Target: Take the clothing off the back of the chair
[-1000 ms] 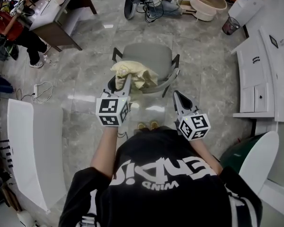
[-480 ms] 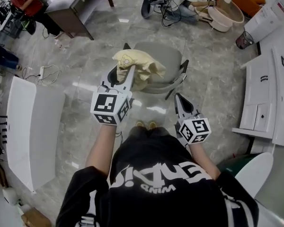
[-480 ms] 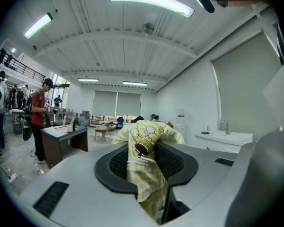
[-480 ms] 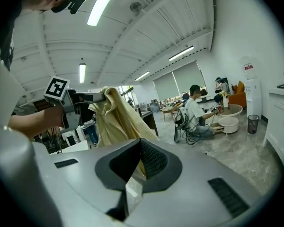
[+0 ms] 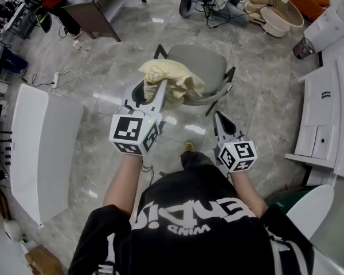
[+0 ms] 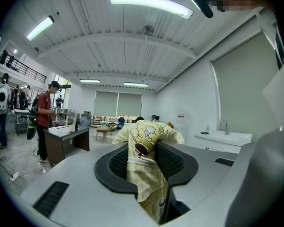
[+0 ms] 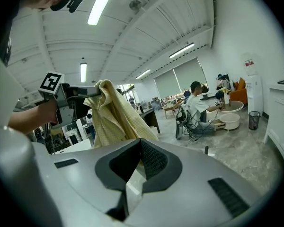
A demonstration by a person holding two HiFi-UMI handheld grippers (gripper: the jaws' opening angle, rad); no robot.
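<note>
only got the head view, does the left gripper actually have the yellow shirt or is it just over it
Observer: It has it. The left gripper view shows the shirt clamped in the left gripper, with cloth running down through the gap between the jaws.
Operator: and the right one, anything in it
Observer: Nothing. In its own view the right gripper has its jaws together at the tips, with only floor showing behind.
Operator: is the shirt bunched or hanging
Observer: From the right gripper view it hangs in long loose folds below the left gripper. Its lower end is hidden behind the right gripper's body.
</note>
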